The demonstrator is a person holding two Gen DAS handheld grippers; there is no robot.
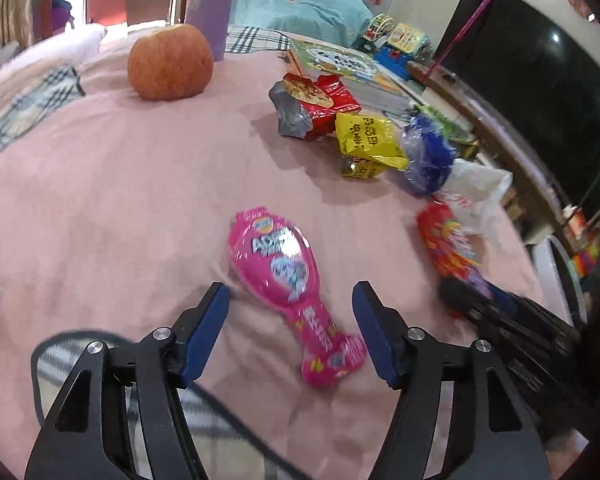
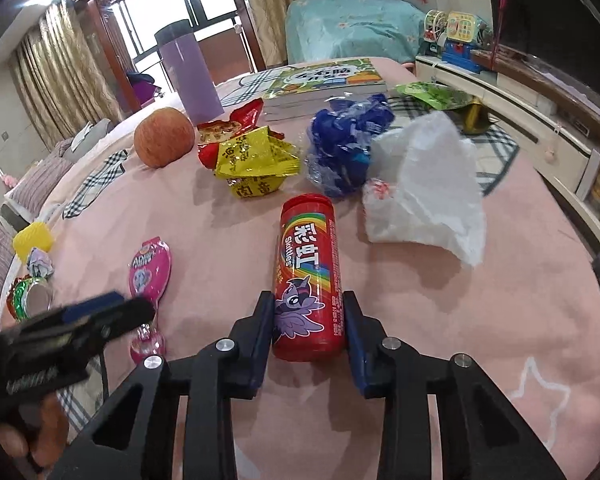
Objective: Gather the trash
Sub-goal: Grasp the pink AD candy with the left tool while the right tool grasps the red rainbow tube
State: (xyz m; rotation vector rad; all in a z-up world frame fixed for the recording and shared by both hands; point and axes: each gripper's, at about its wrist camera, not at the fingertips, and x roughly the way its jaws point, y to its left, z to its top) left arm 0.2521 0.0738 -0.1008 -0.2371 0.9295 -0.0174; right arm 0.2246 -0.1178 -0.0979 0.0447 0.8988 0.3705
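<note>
A glossy red cylindrical Skittles tube (image 2: pixel 308 276), lying on its side on the soft pink blanket (image 2: pixel 480 320), is being clasped at its base by the right gripper (image 2: pixel 306 320), both blue pads pressed against it. A shiny pink paddle-shaped plastic candy packet (image 1: pixel 288 288) is being straddled, untouched, by the widely spread left gripper (image 1: pixel 292 312). Just beyond, a crinkled yellow foil wrapper (image 2: pixel 256 164), crumpled blue cellophane (image 2: pixel 344 148) and a rumpled white plastic bag (image 2: pixel 428 188) are being left lying.
</note>
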